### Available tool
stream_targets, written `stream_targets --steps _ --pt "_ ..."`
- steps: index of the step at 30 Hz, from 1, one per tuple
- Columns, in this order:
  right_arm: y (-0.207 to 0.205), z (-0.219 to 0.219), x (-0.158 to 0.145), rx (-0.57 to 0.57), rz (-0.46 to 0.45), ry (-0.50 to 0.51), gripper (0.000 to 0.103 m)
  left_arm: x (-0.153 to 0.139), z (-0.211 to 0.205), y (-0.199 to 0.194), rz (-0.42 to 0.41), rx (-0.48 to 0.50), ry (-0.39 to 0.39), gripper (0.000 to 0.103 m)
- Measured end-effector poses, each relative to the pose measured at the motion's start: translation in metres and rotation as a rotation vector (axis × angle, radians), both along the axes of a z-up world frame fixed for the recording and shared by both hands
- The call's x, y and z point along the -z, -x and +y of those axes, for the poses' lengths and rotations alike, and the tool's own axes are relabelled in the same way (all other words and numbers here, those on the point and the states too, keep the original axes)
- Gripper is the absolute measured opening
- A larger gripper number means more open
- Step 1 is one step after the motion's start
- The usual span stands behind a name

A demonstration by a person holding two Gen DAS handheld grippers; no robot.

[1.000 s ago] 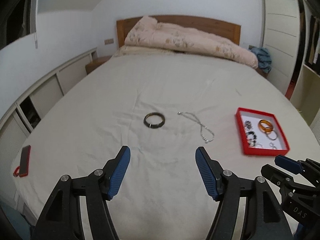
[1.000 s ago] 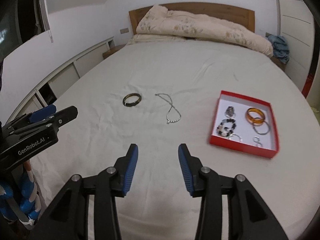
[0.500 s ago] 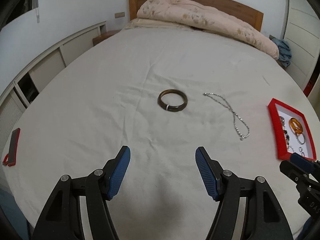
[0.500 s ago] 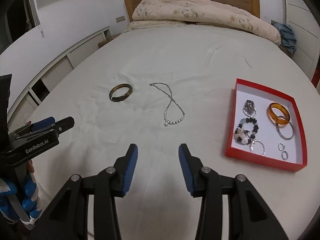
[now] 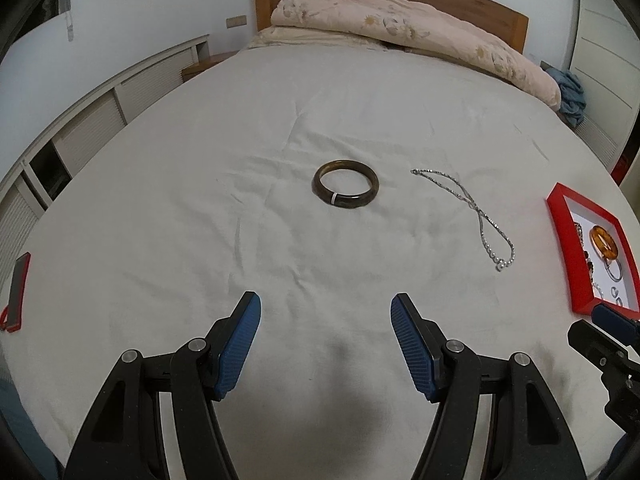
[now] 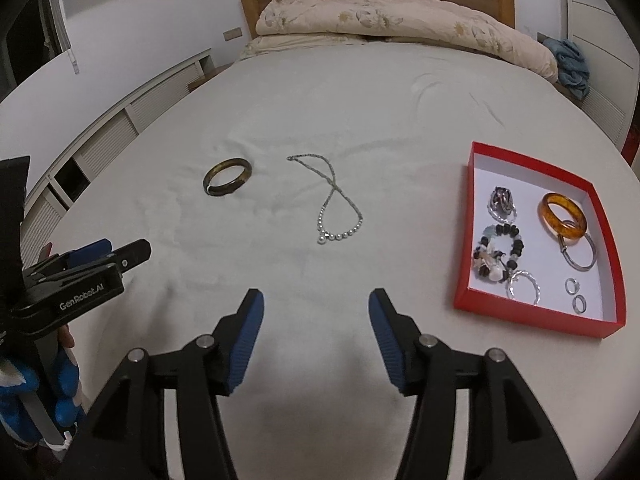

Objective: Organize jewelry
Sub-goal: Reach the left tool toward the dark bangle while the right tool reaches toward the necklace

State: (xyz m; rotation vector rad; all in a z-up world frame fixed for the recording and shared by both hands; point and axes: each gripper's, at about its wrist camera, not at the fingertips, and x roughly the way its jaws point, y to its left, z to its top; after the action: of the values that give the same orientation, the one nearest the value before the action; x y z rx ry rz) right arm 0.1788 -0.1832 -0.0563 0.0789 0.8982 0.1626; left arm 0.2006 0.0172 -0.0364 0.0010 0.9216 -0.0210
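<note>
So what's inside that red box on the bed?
The red box holds an amber bangle, a dark beaded bracelet, a silver hoop, two small rings and a dark trinket. Anything beneath them is hidden.

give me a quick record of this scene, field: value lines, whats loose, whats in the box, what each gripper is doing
surface: bed
loose items: dark bangle; pearl necklace
container: red box, open top
in box: orange bangle, beaded bracelet, several silver rings
left gripper: open, empty, facing the dark bangle
right gripper: open, empty, facing the necklace
other: red phone at the bed's left edge
</note>
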Motion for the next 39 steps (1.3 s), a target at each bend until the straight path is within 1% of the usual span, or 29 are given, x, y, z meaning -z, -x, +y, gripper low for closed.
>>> stream_targets --steps 3,7,10,13,16,18,20,22,25,28,35,37,39 --pt "0.000 0.001 0.001 0.001 -0.002 -0.005 0.057 0.004 -0.002 -0.002 0.024 0.016 -0.004 0.067" --pt "-0.002 0.001 0.006 -0.005 0.001 -0.017 0.058 0.010 -0.003 -0.002 0.034 0.019 -0.017 0.067" --pt "-0.003 0.004 0.009 -0.026 0.004 -0.030 0.060 0.015 0.000 -0.003 0.047 0.015 -0.019 0.071" --pt "-0.002 0.008 0.014 -0.070 0.008 -0.049 0.062 0.019 0.003 -0.005 0.052 0.013 -0.019 0.074" --pt "-0.001 0.013 0.016 -0.098 0.009 -0.050 0.070 0.023 0.005 -0.006 0.060 0.013 -0.010 0.075" --pt "0.000 0.015 0.018 -0.101 0.009 -0.049 0.079 0.026 0.006 -0.006 0.066 0.018 -0.005 0.076" --pt "0.000 0.017 0.019 -0.097 0.003 -0.043 0.081 0.027 0.007 -0.006 0.064 0.018 -0.001 0.077" --pt "0.001 0.017 0.019 -0.092 -0.006 -0.037 0.082 0.028 0.009 -0.007 0.058 0.012 -0.001 0.077" --pt "0.002 0.017 0.018 -0.088 -0.022 -0.023 0.082 0.029 0.012 -0.009 0.053 0.016 0.017 0.077" --pt "0.000 0.017 0.018 -0.092 -0.024 -0.018 0.082 0.028 0.013 -0.009 0.052 0.025 0.014 0.077" --pt "-0.009 0.013 0.019 -0.086 0.034 -0.038 0.083 0.027 0.011 -0.015 0.059 0.036 -0.014 0.077" --pt "-0.010 0.011 0.018 -0.081 0.033 -0.045 0.083 0.028 0.011 -0.017 0.061 0.033 -0.018 0.081" --pt "-0.013 0.009 0.015 -0.079 0.029 -0.044 0.083 0.028 0.011 -0.019 0.063 0.037 -0.020 0.081"
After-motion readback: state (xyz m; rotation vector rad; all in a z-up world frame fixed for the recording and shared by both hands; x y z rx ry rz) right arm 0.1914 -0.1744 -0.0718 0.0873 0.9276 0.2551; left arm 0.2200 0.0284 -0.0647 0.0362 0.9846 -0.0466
